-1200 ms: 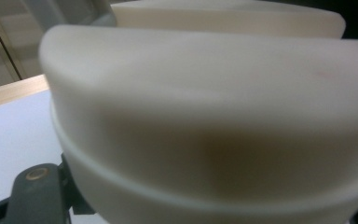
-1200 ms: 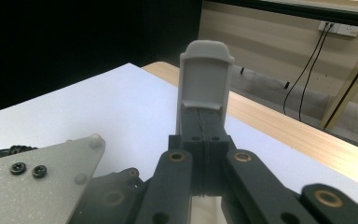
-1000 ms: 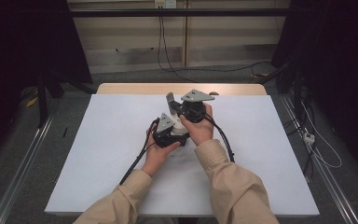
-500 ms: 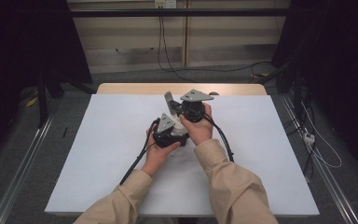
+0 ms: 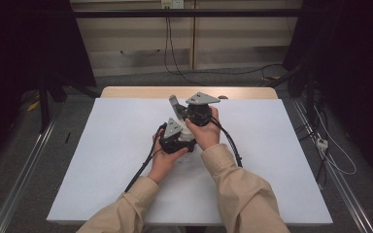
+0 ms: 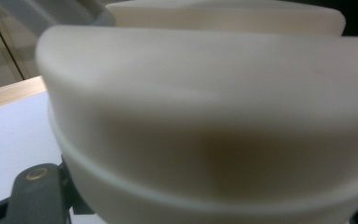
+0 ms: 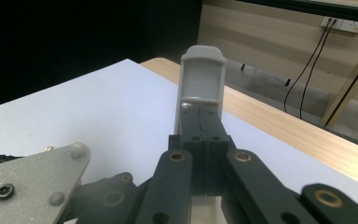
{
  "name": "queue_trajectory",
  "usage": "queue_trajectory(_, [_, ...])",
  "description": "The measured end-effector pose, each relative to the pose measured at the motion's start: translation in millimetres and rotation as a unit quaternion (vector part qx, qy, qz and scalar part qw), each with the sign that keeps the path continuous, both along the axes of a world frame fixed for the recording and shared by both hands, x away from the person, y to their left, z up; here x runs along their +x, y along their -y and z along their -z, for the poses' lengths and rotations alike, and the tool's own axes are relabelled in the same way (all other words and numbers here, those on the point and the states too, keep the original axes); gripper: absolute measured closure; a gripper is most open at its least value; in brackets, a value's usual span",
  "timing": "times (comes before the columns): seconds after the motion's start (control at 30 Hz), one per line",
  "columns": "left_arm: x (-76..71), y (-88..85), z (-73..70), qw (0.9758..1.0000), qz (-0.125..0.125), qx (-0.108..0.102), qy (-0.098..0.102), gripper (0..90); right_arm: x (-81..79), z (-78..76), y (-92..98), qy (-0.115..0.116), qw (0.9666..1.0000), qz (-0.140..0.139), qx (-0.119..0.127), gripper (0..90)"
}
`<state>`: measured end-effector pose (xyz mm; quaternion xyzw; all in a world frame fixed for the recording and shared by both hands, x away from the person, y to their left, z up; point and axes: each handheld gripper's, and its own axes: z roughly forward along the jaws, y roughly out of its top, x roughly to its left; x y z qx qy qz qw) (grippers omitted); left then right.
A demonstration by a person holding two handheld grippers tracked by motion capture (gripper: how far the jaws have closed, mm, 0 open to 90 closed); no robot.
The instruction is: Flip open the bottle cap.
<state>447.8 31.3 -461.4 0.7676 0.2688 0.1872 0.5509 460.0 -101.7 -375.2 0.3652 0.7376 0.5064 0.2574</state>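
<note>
From above, a white desk (image 5: 102, 160) with a pale wood strip along its far edge stands on a grey floor (image 5: 24, 141), dark curtains at both sides and cables (image 5: 167, 43) hanging down a beige back wall. Mid-desk, two beige-sleeved hands hold the left claw (image 5: 175, 138) and the right claw (image 5: 180, 108) close together. In the left gripper view, a blurred cream piece (image 6: 214, 126) sits right against the lens, and the claw's jaws are closed. In the right gripper view, the black jaws meet, closed on the foot of an upright grey clip (image 7: 200, 77) above the desk's far edge.
</note>
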Motion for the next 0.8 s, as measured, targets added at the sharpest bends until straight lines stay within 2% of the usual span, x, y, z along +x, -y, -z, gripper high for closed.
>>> queue_trajectory(0.37, [-0.2, -0.1, -0.2, 1.0000, -0.003, 0.004, 0.003, 18.7, 2.6, -0.2, -4.1, 0.000, 1.0000, -0.004, 0.000, 90.0])
queue_trajectory(0.43, [-1.1, 0.9, 0.2, 1.0000, -0.007, -0.001, 0.000, 18.6, 3.0, 0.0, -4.3, -0.001, 1.0000, -0.005, 0.000, 90.0])
queue_trajectory(0.8, [-0.7, 0.8, 0.2, 1.0000, -0.003, 0.000, 0.001, 18.6, 7.2, 3.8, -6.1, -0.009, 0.9999, -0.005, -0.001, 90.0])
